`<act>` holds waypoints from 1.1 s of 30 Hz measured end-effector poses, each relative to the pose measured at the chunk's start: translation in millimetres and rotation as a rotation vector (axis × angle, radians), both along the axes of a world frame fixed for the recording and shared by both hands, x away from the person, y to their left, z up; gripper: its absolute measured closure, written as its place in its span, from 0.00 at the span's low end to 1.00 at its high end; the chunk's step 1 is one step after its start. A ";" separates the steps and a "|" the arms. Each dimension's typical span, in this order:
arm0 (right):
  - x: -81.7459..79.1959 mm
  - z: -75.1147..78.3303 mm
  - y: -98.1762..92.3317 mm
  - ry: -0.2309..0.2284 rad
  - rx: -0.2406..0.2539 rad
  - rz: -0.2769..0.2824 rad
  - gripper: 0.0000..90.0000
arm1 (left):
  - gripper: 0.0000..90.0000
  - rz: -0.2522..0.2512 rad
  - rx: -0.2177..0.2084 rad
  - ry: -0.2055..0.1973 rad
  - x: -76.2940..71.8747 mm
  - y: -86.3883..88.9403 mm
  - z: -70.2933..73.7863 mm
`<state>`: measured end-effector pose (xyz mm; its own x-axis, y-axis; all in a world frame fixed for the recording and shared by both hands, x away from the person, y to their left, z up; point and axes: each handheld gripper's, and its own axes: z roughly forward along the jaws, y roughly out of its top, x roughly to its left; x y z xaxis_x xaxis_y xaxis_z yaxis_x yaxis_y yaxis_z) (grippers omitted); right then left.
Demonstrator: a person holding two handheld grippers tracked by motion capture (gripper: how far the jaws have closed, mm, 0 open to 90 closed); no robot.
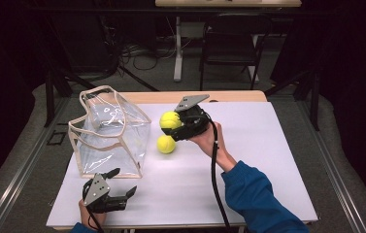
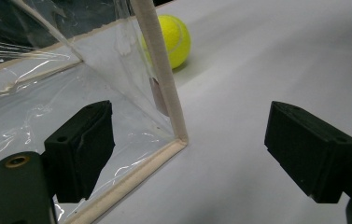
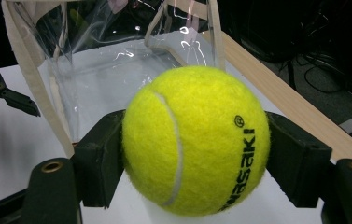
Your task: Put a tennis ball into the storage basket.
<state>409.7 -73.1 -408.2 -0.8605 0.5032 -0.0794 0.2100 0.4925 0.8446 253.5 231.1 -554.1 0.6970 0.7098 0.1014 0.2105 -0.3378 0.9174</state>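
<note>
Where clamped, the ball [image 3: 196, 140] (right gripper [image 3: 196, 154]) reads "ASAKI".

The right gripper [image 1: 176, 125] is raised above the middle of the table, pointing left, jaws clamped on a load. The right hand [image 1: 210, 138] grips its body from the near side; the forearm, in a blue sleeve [image 1: 256, 199], enters from the near right. The left gripper [image 1: 122, 183] rests low at the near left, jaws spread wide, nothing between them.
</note>
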 end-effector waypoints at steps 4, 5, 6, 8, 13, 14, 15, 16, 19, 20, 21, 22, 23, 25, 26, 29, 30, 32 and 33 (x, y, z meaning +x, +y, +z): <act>1.2 1.9 3.7 -0.002 -0.003 0.005 0.30 | 0.18 0.000 -0.001 0.000 0.1 0.2 0.0; 1.5 2.5 4.8 -0.002 -0.005 0.006 0.30 | 0.18 0.000 -0.001 0.000 -0.1 0.1 0.0; 2.1 3.1 5.7 -0.003 -0.005 0.007 0.30 | 0.18 0.000 -0.002 -0.001 -0.3 0.0 0.1; 2.8 4.6 7.6 -0.002 -0.005 0.009 0.30 | 0.18 -0.001 -0.002 -0.002 -0.2 0.3 0.1; 4.4 8.4 11.0 -0.009 -0.009 0.013 0.30 | 0.18 -0.005 -0.003 -0.001 0.1 0.9 0.1; 4.7 9.3 11.4 -0.010 -0.008 0.013 0.30 | 0.18 -0.004 -0.004 -0.001 0.3 1.0 0.1; 5.2 10.2 12.0 -0.012 -0.005 0.013 0.30 | 0.18 -0.003 -0.008 -0.001 0.5 1.2 0.0; 5.8 11.2 12.7 -0.013 -0.005 0.014 0.30 | 0.18 -0.004 -0.010 -0.002 0.5 1.1 0.0; 7.5 13.2 15.1 -0.012 -0.003 0.017 0.30 | 0.18 -0.005 -0.007 -0.004 0.2 1.1 0.1; 7.9 13.6 16.1 -0.011 -0.005 0.019 0.30 | 0.18 -0.001 -0.006 -0.001 0.5 1.0 0.1; 8.0 14.1 16.9 -0.012 -0.006 0.020 0.30 | 0.18 0.001 -0.012 0.001 0.7 0.6 -0.3; 8.5 14.4 17.9 -0.013 -0.006 0.023 0.30 | 0.18 0.000 -0.011 0.001 0.7 0.5 -0.3; 9.0 14.5 19.0 -0.013 -0.006 0.024 0.30 | 0.18 -0.001 -0.009 0.000 0.6 0.5 -0.2; 9.6 15.1 20.6 -0.012 -0.008 0.025 0.30 | 0.18 -0.002 -0.005 0.000 0.5 1.1 0.0; 10.1 15.4 21.4 -0.013 -0.009 0.026 0.30 | 0.18 -0.001 -0.007 0.002 0.6 1.2 -0.2; 12.2 16.4 24.0 -0.011 -0.005 0.024 0.30 | 0.18 -0.003 -0.004 0.000 0.4 1.0 0.0; 12.5 16.9 24.9 -0.012 -0.003 0.024 0.30 | 0.18 -0.004 -0.003 -0.002 0.1 0.9 0.1; 12.8 18.3 26.3 -0.015 0.000 0.023 0.30 | 0.18 -0.004 -0.009 -0.002 0.5 1.4 -0.1; 13.2 19.1 26.9 -0.018 0.002 0.025 0.30 | 0.18 0.000 -0.010 0.000 0.3 1.3 -0.1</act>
<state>422.9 -46.2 -389.2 -0.8712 0.4817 -0.0945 0.1822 0.4961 0.8490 253.8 232.4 -554.2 0.6972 0.7106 0.0940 0.2107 -0.3285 0.9207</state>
